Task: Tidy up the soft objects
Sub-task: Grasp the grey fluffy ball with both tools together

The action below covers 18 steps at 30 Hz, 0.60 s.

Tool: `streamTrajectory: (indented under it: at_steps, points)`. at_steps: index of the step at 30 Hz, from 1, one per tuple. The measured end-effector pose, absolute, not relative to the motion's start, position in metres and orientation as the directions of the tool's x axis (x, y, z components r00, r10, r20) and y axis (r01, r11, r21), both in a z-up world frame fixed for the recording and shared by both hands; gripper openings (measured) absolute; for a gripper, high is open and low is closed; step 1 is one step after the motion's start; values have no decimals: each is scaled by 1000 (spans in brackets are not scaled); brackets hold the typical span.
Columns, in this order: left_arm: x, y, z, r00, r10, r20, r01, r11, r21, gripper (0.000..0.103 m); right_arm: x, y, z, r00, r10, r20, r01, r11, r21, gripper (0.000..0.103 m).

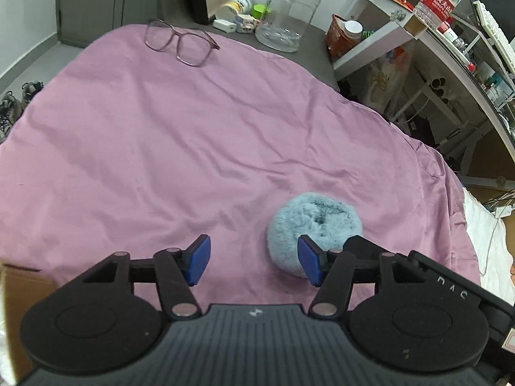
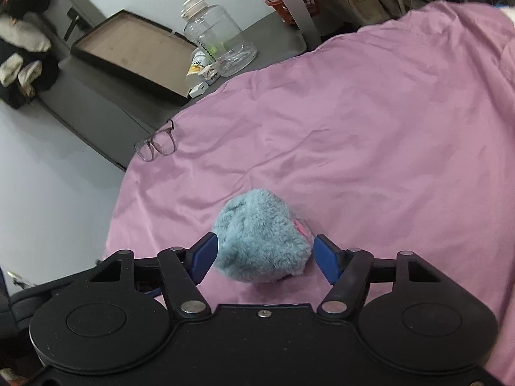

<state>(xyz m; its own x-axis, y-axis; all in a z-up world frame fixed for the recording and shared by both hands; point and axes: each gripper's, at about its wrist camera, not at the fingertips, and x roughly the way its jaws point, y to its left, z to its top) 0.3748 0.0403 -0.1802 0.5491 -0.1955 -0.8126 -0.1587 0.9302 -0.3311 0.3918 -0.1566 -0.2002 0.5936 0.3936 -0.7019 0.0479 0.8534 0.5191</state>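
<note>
Eyeglasses (image 1: 180, 42) and clear jug (image 1: 287, 13) beyond fluffy blue toy (image 1: 315, 225).

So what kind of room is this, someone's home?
Probably a lived-in bedroom: a wrinkled pink bedsheet covers what looks like a bed, eyeglasses lie on it beside a fluffy blue plush, and a cluttered shelf unit stands alongside.
</note>
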Motion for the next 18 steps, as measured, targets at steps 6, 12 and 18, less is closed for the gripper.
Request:
streamTrajectory:
  at_steps: [6, 12, 18]
  points:
    - [389, 39, -191, 547, -221, -808, -196, 904, -381, 53, 403, -164, -216, 601, 421, -680, 100, 804, 586, 60]
    - [400, 35, -202, 558, -235, -796, -241, 872, -426, 43, 410, -170, -227, 610, 423, -669, 137, 776, 616, 55]
    - [407, 30, -216, 550, -257, -795, -284, 837, -467, 39, 413, -172, -234, 602, 423, -677, 154, 770, 619, 51]
